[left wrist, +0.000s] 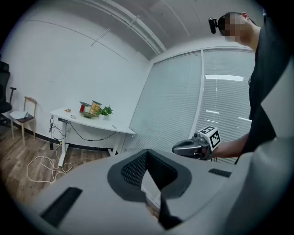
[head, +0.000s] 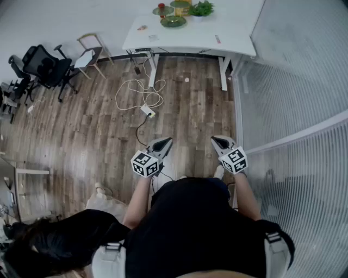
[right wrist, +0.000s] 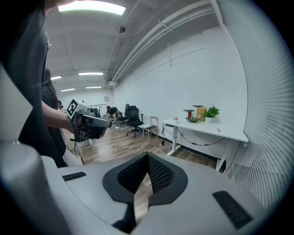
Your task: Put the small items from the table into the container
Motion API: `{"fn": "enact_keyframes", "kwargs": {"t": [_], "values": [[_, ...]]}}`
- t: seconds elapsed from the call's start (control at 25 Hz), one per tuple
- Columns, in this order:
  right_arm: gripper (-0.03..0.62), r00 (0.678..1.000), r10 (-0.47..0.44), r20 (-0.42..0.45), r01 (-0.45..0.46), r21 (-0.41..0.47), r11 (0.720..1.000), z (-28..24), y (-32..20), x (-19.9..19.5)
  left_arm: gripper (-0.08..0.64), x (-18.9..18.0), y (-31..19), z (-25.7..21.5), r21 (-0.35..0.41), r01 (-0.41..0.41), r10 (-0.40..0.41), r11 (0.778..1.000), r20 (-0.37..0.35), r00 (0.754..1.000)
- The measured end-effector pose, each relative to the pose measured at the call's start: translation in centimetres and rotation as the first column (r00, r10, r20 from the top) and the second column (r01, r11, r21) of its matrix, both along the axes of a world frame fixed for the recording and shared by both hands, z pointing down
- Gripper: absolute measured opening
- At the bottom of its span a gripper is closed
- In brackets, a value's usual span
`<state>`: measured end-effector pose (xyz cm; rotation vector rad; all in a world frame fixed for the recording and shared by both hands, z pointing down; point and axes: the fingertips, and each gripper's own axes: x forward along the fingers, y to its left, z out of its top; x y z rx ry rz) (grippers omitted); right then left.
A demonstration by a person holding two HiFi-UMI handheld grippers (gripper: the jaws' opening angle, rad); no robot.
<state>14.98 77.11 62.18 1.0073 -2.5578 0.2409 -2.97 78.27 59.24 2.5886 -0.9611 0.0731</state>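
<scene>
Head view: left hand-held gripper (head: 162,144) and right hand-held gripper (head: 219,143) near, over wood floor (head: 98,125); far desk (head: 234,27) bearing small items (head: 142,27), green bowl (head: 173,21).
Left gripper view: jaws pressed together, empty.
Right gripper view: pressed together, empty; desk far right.

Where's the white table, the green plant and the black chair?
White rectangular table (head: 228,27), head view, bare tabletop.
Green leafy potted plant (head: 202,8), head view, its leaves.
Black wheeled office chair (head: 51,70), head view, its seat.
</scene>
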Motion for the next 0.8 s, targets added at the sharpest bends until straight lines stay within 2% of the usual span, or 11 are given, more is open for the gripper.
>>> {"fn": "enact_keyframes", "kwargs": {"t": [0.48,0.68,0.8], "values": [[0.021,1.0,0.003,-0.002,-0.003,-0.014,1.0,-0.1,-0.3,-1.0,0.002,-0.8,-0.4,0.0,-0.01,-0.006,0.006,1.0,0.0,1.0],[0.023,0.996,-0.017,0.09,0.02,-0.032,0.999,-0.6,0.1,-1.9,0.002,-0.9,-0.2,0.6,-0.028,-0.014,0.014,1.0,0.0,1.0],[0.023,0.996,-0.014,0.09,0.015,-0.009,1.0,-1.1,-0.1,-1.8,0.002,-0.8,-0.5,0.6,-0.036,-0.018,0.018,0.999,0.006,1.0]]}}
